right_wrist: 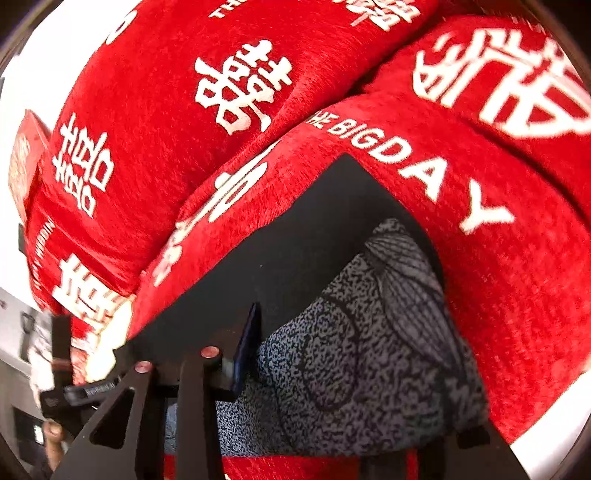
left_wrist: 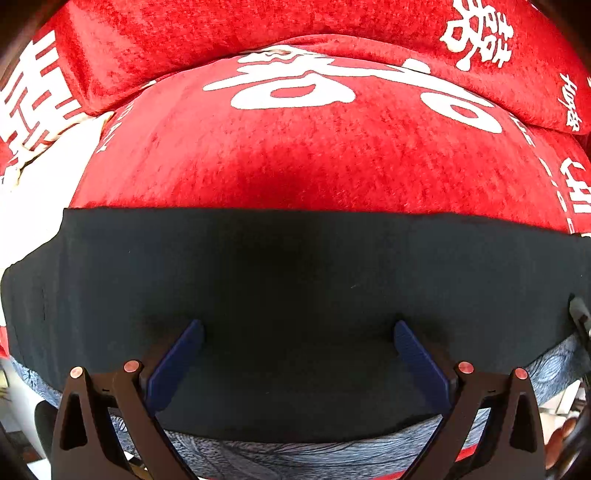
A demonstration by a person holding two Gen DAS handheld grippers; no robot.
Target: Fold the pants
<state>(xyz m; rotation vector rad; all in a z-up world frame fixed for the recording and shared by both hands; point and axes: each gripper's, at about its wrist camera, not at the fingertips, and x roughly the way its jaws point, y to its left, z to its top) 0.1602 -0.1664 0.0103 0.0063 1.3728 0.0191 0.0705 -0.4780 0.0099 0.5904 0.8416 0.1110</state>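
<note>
The pants (left_wrist: 295, 266) are black outside with a grey patterned lining (left_wrist: 295, 454) and lie as a flat band on a red cushion (left_wrist: 295, 158). My left gripper (left_wrist: 299, 332) is open, its blue pads (left_wrist: 173, 365) resting apart on the black cloth. In the right wrist view the pants (right_wrist: 295, 251) show a black layer with the grey patterned lining (right_wrist: 351, 350) bunched over it. My right gripper (right_wrist: 291, 332) holds a fold of the lining; only its left blue pad (right_wrist: 245, 350) shows, and cloth hides the right one.
Red cushions with white characters (left_wrist: 258, 22) stack behind the pants. A white surface (left_wrist: 33, 206) lies at the left. In the right wrist view a cushion reads "THE BIG DAY" (right_wrist: 424, 173), and the other gripper's body (right_wrist: 59, 369) is at the lower left.
</note>
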